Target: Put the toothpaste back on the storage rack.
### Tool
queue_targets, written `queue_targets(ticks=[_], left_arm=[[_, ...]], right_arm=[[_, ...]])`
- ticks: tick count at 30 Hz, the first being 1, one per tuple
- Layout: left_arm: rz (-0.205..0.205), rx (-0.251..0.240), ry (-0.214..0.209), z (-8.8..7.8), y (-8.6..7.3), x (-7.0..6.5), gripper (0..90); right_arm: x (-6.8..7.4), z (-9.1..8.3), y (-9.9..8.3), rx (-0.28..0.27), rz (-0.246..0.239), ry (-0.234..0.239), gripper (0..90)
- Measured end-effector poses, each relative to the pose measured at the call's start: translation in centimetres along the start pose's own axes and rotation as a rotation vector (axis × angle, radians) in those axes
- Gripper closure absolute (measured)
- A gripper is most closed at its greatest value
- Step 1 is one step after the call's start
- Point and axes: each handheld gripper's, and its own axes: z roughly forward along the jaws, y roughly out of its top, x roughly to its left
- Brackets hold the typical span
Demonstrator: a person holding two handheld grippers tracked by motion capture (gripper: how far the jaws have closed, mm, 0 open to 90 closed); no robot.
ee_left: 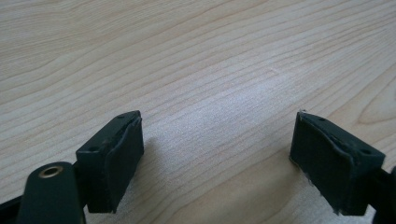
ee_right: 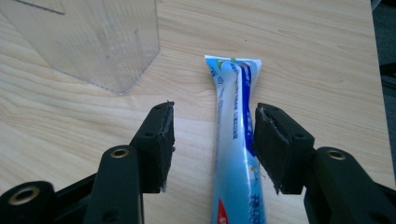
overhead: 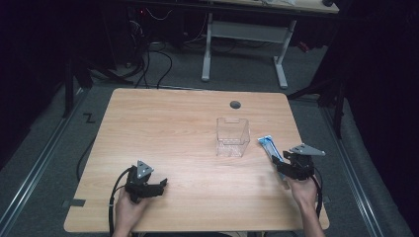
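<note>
Right gripper (ee_right: 212, 142): black, two-jaw, held in the person's right hand (overhead: 302, 190) at the near right part of the table. Jaws spread apart, one on each side of the toothpaste tube; in the right gripper view a gap shows on the left side, while the right pad sits just beside the tube, contact not clear. Grey three-cornered plate on top, seen in the high view.

Toothpaste tube (ee_right: 236, 140): white and blue, lying flat on the table near its right edge, crimped flat end pointing away from the person, the other end running under the gripper. Some red print shows on the near part.

Clear plastic box (overhead: 232, 137): transparent, open-topped, upright on the table just left of the tube's far end, apart from it. In the right gripper view its corner stands ahead and left of the left jaw.

Left gripper (ee_left: 217, 149): black, held in the person's left hand (overhead: 129, 207) at the near left of the table, well apart from the box and tube. Jaws wide apart, nothing between them but bare wood.

Table (overhead: 168, 128): light wood grain, with a round grey cable hole (overhead: 235, 104) near the far edge, behind the box.

Surroundings: grey floor, white legs of another desk (overhead: 244, 44) beyond the table, dark cables (overhead: 158, 64) on the floor at far left.
</note>
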Motion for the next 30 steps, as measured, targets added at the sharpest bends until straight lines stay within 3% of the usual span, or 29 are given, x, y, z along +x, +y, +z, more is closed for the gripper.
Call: queue_targets(ticks=[15, 19, 25, 30], left_arm=[[0.000, 0.001, 0.000, 0.0, 0.0, 0.0, 17.5], [0.001, 0.001, 0.000, 0.0, 0.0, 0.0, 17.5], [0.001, 0.001, 0.000, 0.0, 0.0, 0.0, 17.5], [0.000, 0.001, 0.000, 0.0, 0.0, 0.0, 17.5]], right_arm=[[-0.5, 2.8, 2.7, 0.098, -0.035, -0.060, 50.0], [-0.9, 4.2, 3.4, 0.170, 0.000, -0.056, 46.5], [-1.3, 5.1, 4.0, 0.216, 0.041, -0.076, 42.8], [-1.7, 5.8, 4.5, 0.271, 0.067, -0.052, 41.5]])
